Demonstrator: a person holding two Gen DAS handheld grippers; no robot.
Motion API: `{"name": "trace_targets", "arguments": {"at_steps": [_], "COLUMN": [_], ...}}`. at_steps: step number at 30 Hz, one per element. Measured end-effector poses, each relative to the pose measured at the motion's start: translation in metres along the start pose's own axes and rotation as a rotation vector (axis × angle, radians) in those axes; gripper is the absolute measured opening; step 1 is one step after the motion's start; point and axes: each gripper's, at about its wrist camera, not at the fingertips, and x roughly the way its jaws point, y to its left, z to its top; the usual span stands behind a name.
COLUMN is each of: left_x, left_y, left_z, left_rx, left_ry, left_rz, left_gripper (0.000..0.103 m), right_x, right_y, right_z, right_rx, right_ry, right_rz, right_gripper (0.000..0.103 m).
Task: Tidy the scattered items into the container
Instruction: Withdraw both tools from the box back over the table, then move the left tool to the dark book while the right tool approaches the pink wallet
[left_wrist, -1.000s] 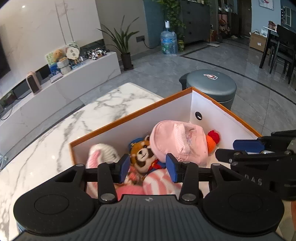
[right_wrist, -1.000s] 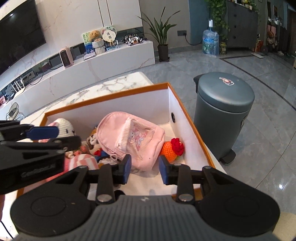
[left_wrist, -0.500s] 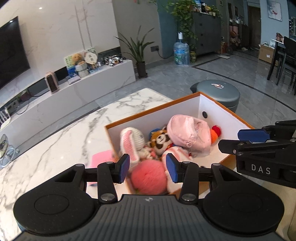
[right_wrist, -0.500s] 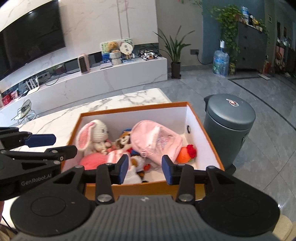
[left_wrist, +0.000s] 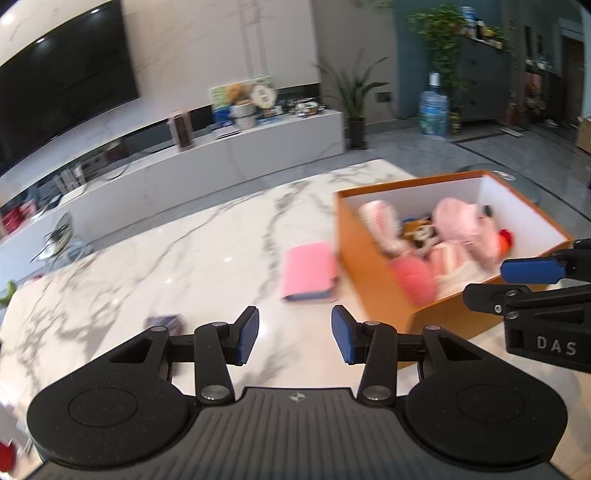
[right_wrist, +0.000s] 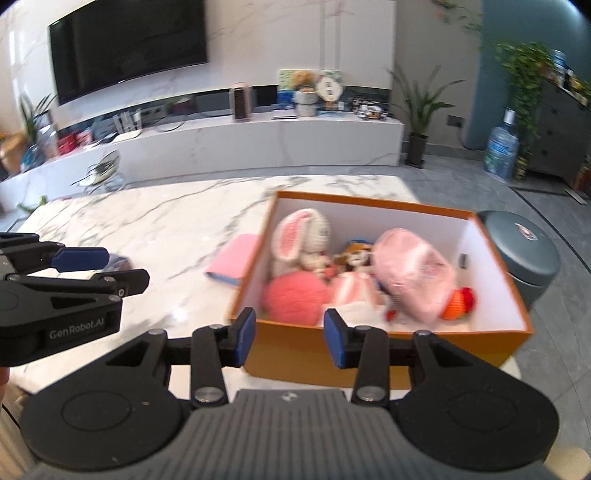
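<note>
Your box (right_wrist: 388, 345) holds most toys. 1 pink book (left_wrist: 308, 271) lies beside it, a small blue item (left_wrist: 166, 322) nearer. Your left claw (left_wrist: 294, 334) and right claw (right_wrist: 289, 338) gape, empty.

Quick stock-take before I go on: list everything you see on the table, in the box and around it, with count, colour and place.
box: 1, orange outside, white inside, on the table's right part
bunny plush: 1, white and pink, box's far left corner
pompom: 1, coral pink, box's near left
pouch: 1, pale pink, box's right half
small doll: 1, brown and orange, middle of box, blurred
knitted toy: 1, orange and red, box's near right
notebook: 1, pink, on table left of box
small packet: 1, bluish, on table, too blurred to name
table: 1, white marble
bin: 1, grey-green, on floor right of box
left gripper: black, blue pads, open, empty
right gripper: black, blue pads, open, empty
</note>
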Motion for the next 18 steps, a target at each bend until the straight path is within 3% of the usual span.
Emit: {"name": "trace_targets", "arguments": {"at_steps": [2, 13, 18], "left_x": [-0.001, 0.008, 0.025], "left_y": [0.016, 0.089, 0.116], "left_z": [-0.008, -0.032, -0.035], "left_rx": [-0.022, -0.118, -0.162], "left_ry": [0.008, 0.051, 0.068], "left_rz": [0.029, 0.111, 0.146], "left_gripper": [0.051, 0.063, 0.073], "right_x": [0.003, 0.038, 0.063], "right_y": [0.016, 0.083, 0.103], "right_z": [0.001, 0.01, 0.019], "right_rx": [-0.018, -0.088, -0.087], "right_ry": [0.002, 0.044, 0.046], "right_rz": [0.017, 0.076, 0.062], "right_gripper": [0.051, 0.061, 0.076]}}
